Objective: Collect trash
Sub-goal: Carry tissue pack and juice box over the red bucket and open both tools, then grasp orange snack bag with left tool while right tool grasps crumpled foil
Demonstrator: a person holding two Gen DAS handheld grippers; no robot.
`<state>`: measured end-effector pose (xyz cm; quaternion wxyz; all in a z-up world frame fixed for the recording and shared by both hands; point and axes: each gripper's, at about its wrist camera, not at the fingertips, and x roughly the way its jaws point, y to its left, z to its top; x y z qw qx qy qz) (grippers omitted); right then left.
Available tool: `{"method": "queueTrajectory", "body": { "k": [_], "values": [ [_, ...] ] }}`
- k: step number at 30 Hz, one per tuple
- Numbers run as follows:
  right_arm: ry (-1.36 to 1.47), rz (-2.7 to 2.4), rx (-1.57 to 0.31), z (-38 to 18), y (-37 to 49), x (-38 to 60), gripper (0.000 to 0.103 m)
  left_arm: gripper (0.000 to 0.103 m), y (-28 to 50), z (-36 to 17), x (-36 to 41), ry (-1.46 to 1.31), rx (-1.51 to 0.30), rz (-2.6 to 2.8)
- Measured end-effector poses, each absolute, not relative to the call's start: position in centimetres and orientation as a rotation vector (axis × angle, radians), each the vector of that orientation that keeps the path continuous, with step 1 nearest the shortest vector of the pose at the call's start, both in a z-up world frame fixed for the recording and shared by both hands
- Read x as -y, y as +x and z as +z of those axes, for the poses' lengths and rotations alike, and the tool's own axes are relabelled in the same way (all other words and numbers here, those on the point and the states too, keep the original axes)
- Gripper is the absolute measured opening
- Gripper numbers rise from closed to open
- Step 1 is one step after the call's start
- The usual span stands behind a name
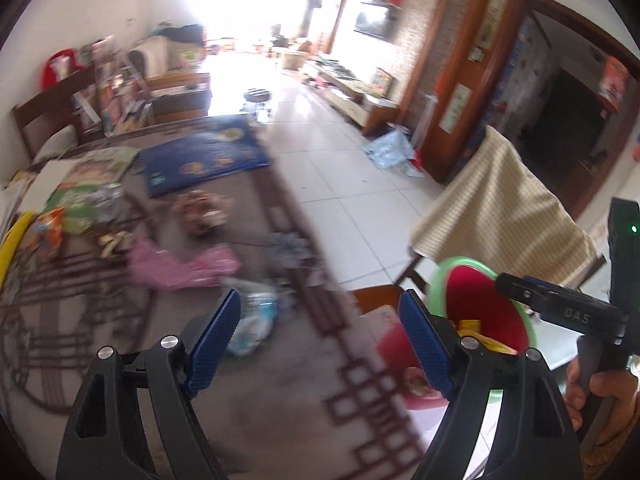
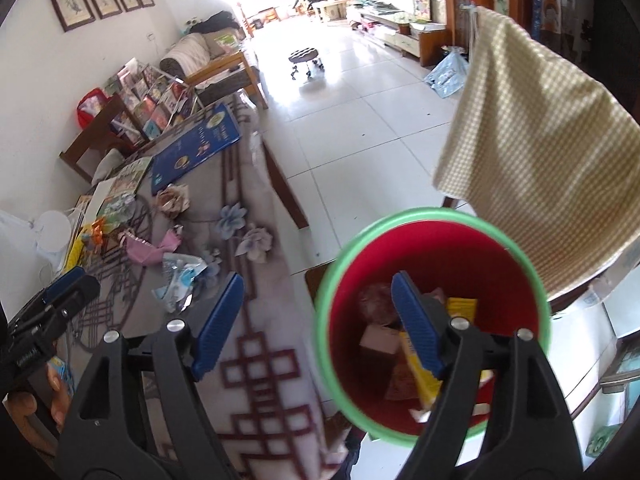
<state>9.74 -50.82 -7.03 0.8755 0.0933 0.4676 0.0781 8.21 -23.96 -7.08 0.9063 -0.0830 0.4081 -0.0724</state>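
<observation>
On the patterned tablecloth (image 2: 256, 364), a pink wrapper (image 2: 150, 245) is seen farthest left, with a crumpled clear-and-blue wrapper (image 2: 178, 280) lying just right of it, its long axis running roughly away from the cameras. The left gripper (image 1: 320, 344) is held wide open and empty, and the crumpled wrapper lies just ahead of its left finger, so this gripper is judged the nearer one. Further right, the right gripper (image 2: 318, 324) is likewise spread open and empty, its right finger poised over the red bin (image 2: 352, 288), where collected scraps are already seen.
</observation>
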Motion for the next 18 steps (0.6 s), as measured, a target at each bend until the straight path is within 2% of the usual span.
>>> {"method": "queueTrajectory", "body": {
  "k": [11,18],
  "values": [
    [0.133,0.294,-1.053,-8.8,10.3,35.4,0.079,0.078,7.2,-10.7,4.1,-0.354,-0.886,0.219],
    [0.144,0.328,-1.074,-9.8,9.5,27.2,0.083,0.078,11.7,-12.1,-6.9,-0.368,-0.903,0.312]
  ]
}}
